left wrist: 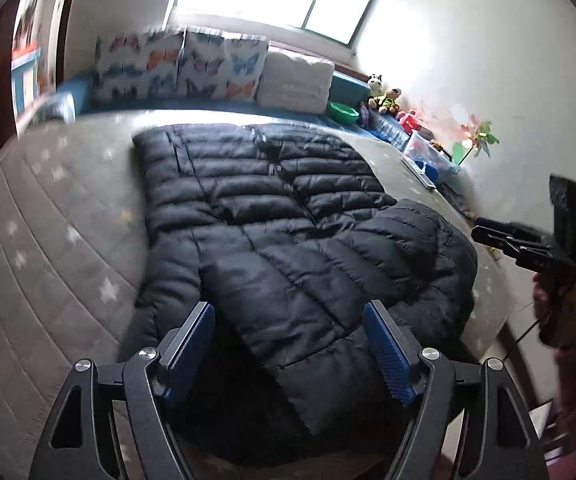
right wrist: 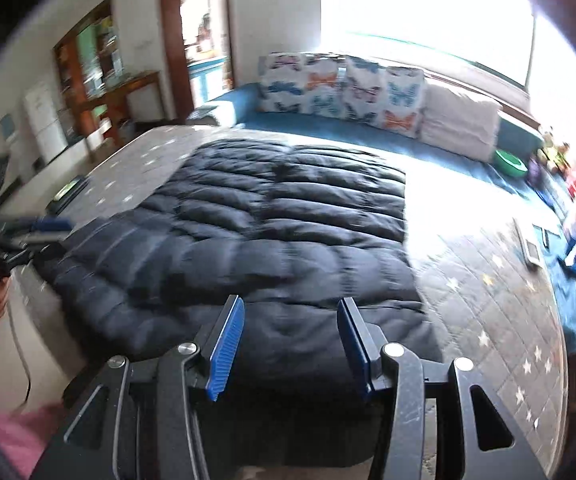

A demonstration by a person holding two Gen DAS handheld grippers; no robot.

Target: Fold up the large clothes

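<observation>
A large black quilted puffer coat (left wrist: pixel 279 216) lies spread on a bed covered by a grey star-patterned quilt (left wrist: pixel 47 240), its near part folded over in a thick diagonal layer that reaches the bed's near edge. The left gripper (left wrist: pixel 288 344) hangs over that near fold with its jaws spread wide and released; the blue pads (left wrist: pixel 388 356) show only coat beneath them, nothing pinched. The right gripper (right wrist: pixel 290 340) hovers above the coat's near edge, its jaws also parted and empty, though set closer together than the left pair. In the left wrist view the right gripper appears at the right edge, held by a hand (left wrist: pixel 556 312) in a pink sleeve, clear of the coat. Butterfly-print cushions (right wrist: pixel 340 88) and a white pillow (right wrist: pixel 464 120) line the far side of the bed under a bright window.
</observation>
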